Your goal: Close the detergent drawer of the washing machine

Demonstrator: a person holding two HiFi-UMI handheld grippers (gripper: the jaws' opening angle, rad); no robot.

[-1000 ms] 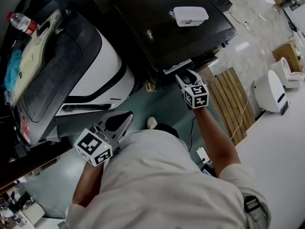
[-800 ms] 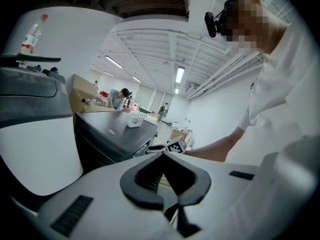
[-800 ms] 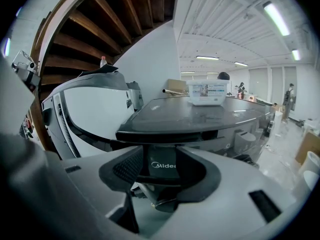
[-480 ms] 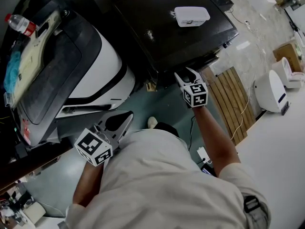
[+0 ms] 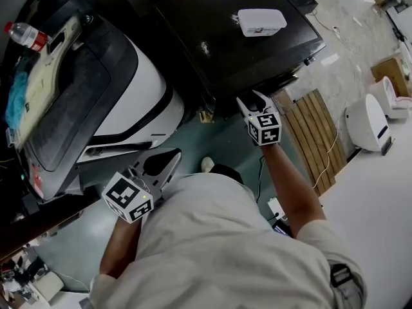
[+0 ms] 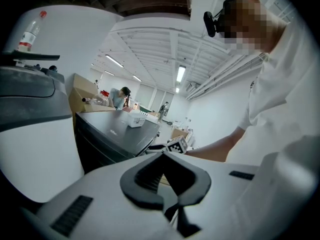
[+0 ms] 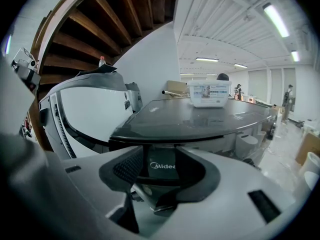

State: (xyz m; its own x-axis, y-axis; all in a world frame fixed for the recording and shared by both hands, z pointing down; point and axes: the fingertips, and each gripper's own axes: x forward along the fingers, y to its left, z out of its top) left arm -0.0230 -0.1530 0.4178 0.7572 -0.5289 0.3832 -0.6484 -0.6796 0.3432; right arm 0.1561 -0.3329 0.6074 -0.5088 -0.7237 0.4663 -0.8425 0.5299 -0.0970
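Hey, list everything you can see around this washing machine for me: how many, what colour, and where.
washing machine: one, black, top centre
plastic container: one, white, on the washing machine's top
large appliance: one, white and black, left
water bottle: one, clear with red cap, on the large appliance
cloth: one, blue, on the large appliance
slatted wooden panel: one, tan, floor right of the washing machine
small appliances: two, white, right edge
cardboard box: one, brown, right edge
left gripper: one, white, lower left, shut and empty
right gripper: one, white, at the washing machine's front edge, open
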